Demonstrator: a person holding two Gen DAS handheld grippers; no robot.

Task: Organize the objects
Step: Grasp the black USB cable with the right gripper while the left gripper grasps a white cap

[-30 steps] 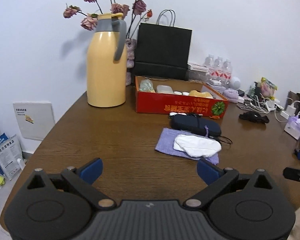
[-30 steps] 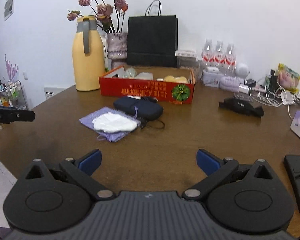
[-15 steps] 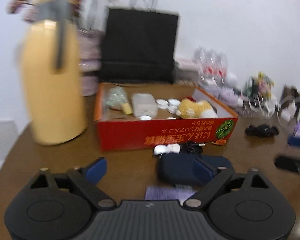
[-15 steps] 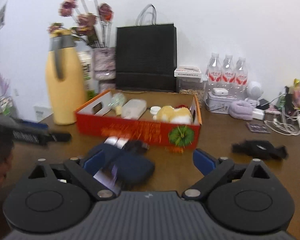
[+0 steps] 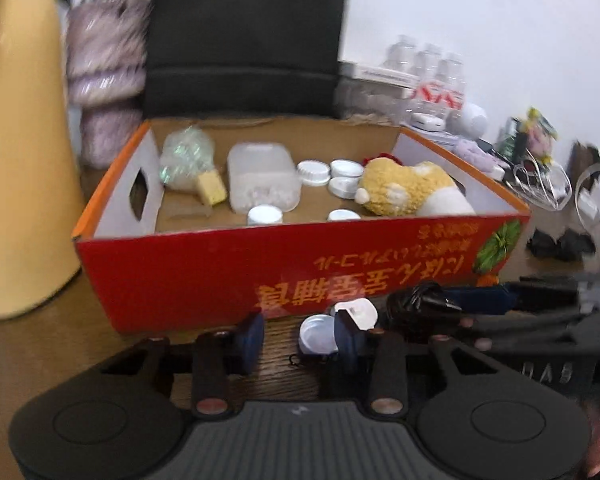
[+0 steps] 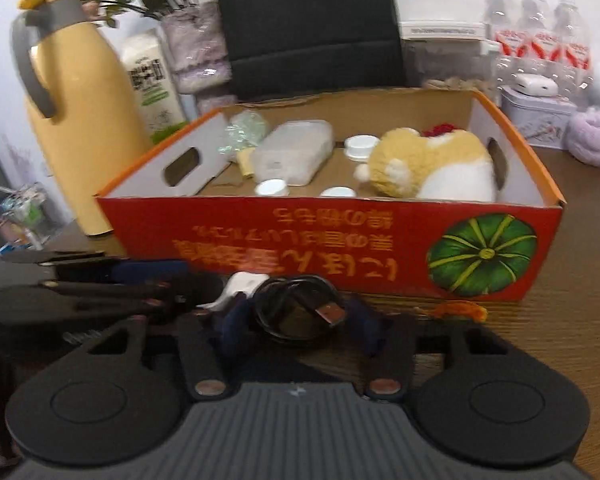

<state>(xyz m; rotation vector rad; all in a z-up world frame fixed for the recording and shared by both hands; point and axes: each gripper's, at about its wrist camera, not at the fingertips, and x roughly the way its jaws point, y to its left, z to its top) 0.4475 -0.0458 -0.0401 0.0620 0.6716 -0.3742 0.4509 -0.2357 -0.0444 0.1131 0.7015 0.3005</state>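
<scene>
At the red box point(image 6: 332, 240), our right gripper point(image 6: 296, 326) jaws have just been closing around a coiled black cable point(image 6: 296, 312), contact unclear; our left gripper point(image 5: 298, 338) jaws, also closing, stand released beside a white lid point(image 5: 318, 334).

Cable point(image 6: 300, 312) before box point(image 6: 300, 240)
</scene>
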